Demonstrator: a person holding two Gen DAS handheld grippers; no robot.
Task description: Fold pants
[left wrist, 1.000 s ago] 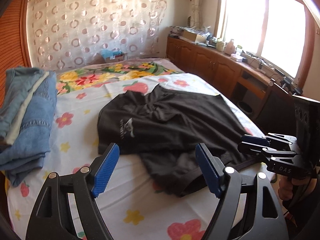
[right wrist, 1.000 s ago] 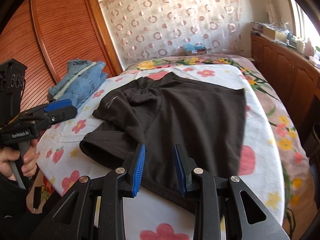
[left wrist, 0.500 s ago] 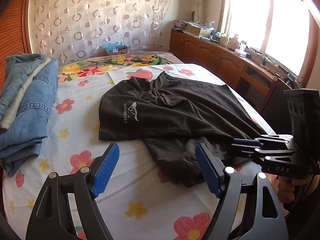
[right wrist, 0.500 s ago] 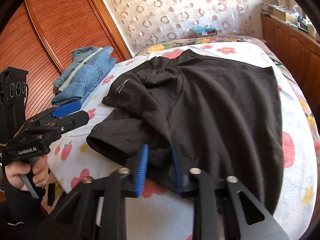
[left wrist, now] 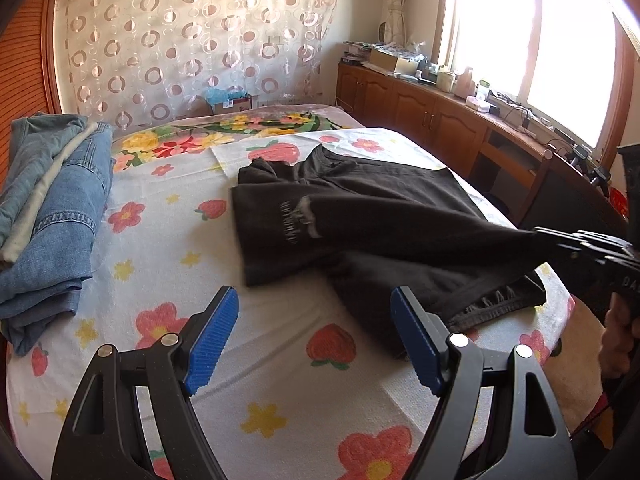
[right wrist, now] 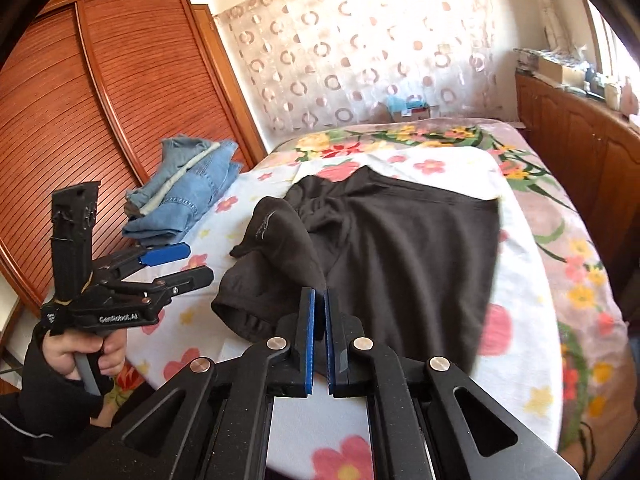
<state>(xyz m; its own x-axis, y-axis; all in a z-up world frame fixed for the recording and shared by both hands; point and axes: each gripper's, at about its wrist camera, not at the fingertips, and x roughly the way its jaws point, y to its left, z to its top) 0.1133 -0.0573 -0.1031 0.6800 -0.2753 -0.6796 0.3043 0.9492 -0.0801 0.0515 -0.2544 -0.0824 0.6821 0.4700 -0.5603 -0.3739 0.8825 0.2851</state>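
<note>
Black pants (left wrist: 360, 216) lie spread on the flowered bed, a pale logo on the folded-over leg. My right gripper (right wrist: 319, 296) has its jaws closing tight on the pants' (right wrist: 400, 248) near edge, and dark cloth shows between the blue pads. In the left wrist view the right gripper (left wrist: 540, 236) holds a taut ridge of fabric raised off the bed at the right. My left gripper (left wrist: 314, 300) stands open above the sheet just short of the pants, with nothing between its fingers. It appears at the left of the right wrist view as the left gripper (right wrist: 196, 262), held by a gloved hand.
Folded blue jeans (left wrist: 48, 216) are stacked at the bed's left side, next to a slatted wooden wardrobe (right wrist: 100, 120). A low wooden cabinet (left wrist: 420, 116) with clutter runs under the window on the right. Bare sheet (left wrist: 280, 380) shows in front of the pants.
My right gripper's jaws have closed onto the pants' near edge and drawn the cloth up and towards the right. The left gripper has stayed open.
</note>
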